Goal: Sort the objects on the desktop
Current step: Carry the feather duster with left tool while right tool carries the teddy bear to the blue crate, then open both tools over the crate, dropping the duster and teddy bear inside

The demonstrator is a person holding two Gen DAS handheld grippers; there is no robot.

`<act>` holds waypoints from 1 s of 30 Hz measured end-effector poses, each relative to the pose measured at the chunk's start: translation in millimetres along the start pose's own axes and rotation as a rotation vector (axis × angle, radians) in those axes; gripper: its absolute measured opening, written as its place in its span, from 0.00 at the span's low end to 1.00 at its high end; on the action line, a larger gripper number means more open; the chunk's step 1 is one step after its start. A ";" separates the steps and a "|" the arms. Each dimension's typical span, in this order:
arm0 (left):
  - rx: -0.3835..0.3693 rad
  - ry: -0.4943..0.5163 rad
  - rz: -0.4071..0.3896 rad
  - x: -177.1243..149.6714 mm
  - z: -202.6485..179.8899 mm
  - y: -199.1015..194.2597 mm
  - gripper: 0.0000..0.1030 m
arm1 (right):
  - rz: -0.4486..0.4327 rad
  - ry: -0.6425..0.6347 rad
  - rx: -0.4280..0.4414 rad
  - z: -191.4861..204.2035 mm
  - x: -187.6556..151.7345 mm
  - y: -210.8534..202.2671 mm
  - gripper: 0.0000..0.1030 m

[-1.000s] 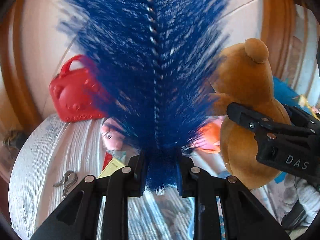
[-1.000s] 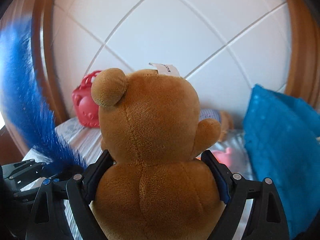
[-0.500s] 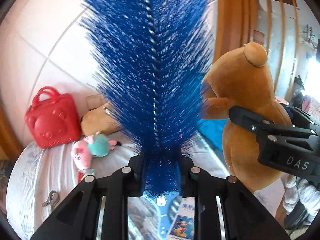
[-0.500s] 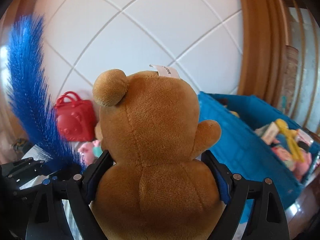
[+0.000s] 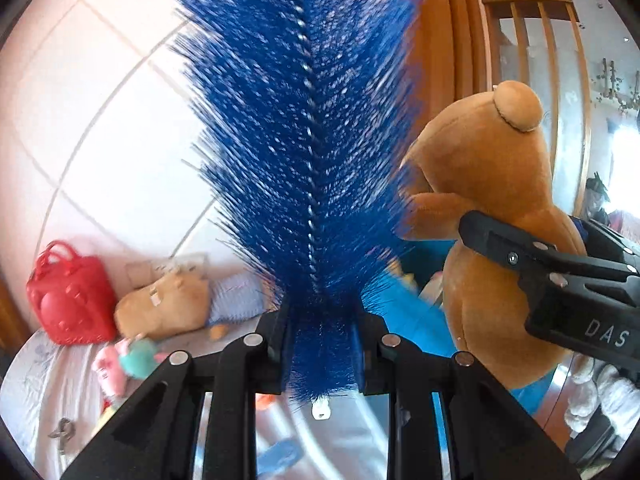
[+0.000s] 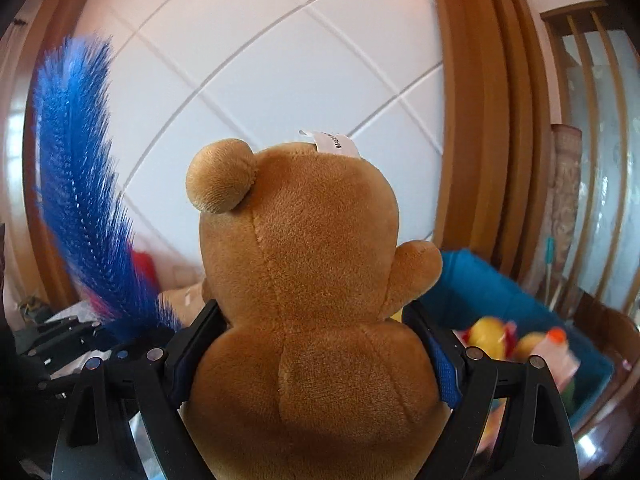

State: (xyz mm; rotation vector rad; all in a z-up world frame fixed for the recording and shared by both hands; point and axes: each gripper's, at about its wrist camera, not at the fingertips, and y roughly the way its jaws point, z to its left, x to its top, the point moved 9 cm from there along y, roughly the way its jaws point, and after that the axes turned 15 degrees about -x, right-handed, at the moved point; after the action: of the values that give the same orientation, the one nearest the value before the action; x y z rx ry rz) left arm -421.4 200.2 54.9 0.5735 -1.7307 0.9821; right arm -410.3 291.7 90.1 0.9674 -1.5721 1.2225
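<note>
Blue bristles of the bottle brush [image 5: 308, 168] filled my left view, its base clamped between the left gripper [image 5: 320, 344] fingers, which sat nearly together on it. At three o'clock from the brush, I had the brown teddy bear [image 6: 304, 300] squeezed at its waist by the right gripper [image 6: 316, 356], fingers spread wide around the plush body. Both things were held up off the tabletop [image 5: 44, 376]. At four o'clock of the bear in my right view lay the blue bin [image 6: 500, 296], already holding a few bright toys. By my judgement the sorting was partly done: two items were in carriage, not yet dropped. Left on the tabletop at eight o'clock were a red handbag [image 5: 68, 296], a tan plush [image 5: 168, 308], a small pink toy [image 5: 124, 364] and a metal clip [image 5: 62, 430].
</note>
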 end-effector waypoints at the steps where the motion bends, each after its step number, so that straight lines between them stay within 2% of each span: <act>1: -0.003 0.003 -0.005 9.1 -13.8 12.4 0.22 | -0.007 0.008 0.001 -17.5 6.2 7.2 0.87; 7: -0.047 0.040 -0.002 52.7 -85.6 94.2 0.22 | -0.022 0.058 -0.041 -119.9 36.7 44.8 0.87; 11: -0.074 0.087 0.050 66.8 -123.8 146.8 0.22 | 0.007 0.084 -0.110 -174.4 40.0 76.8 0.87; 16: -0.064 0.084 0.178 52.0 -127.7 212.1 0.22 | 0.107 0.116 -0.172 -220.7 21.9 124.7 0.88; 20: -0.051 0.078 0.254 33.6 -128.9 247.7 0.22 | 0.214 0.129 -0.180 -240.4 -10.5 165.0 0.88; 21: -0.045 0.076 0.272 30.1 -128.7 253.9 0.26 | 0.232 0.131 -0.179 -244.0 -18.2 173.3 0.88; 22: -0.039 0.078 0.279 27.5 -129.9 257.6 0.37 | 0.249 0.133 -0.179 -247.6 -25.8 181.6 0.88; 23: -0.033 0.081 0.286 24.9 -131.1 261.2 0.44 | 0.267 0.136 -0.178 -251.2 -33.4 189.9 0.88; 25: -0.024 0.084 0.289 22.0 -131.3 265.2 0.67 | 0.271 0.139 -0.177 -259.9 -36.3 205.1 0.88; 26: -0.021 0.084 0.285 21.9 -130.2 265.5 0.70 | 0.260 0.136 -0.183 -261.0 -34.0 204.5 0.89; 30: -0.009 0.083 0.276 24.2 -129.6 259.0 0.71 | 0.232 0.135 -0.189 -263.0 -27.4 205.5 0.90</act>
State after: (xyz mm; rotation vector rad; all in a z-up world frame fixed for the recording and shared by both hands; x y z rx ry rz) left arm -556.9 452.9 7.5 0.2868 -1.7691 1.1724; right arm -547.1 592.7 36.5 0.5825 -1.6900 1.2421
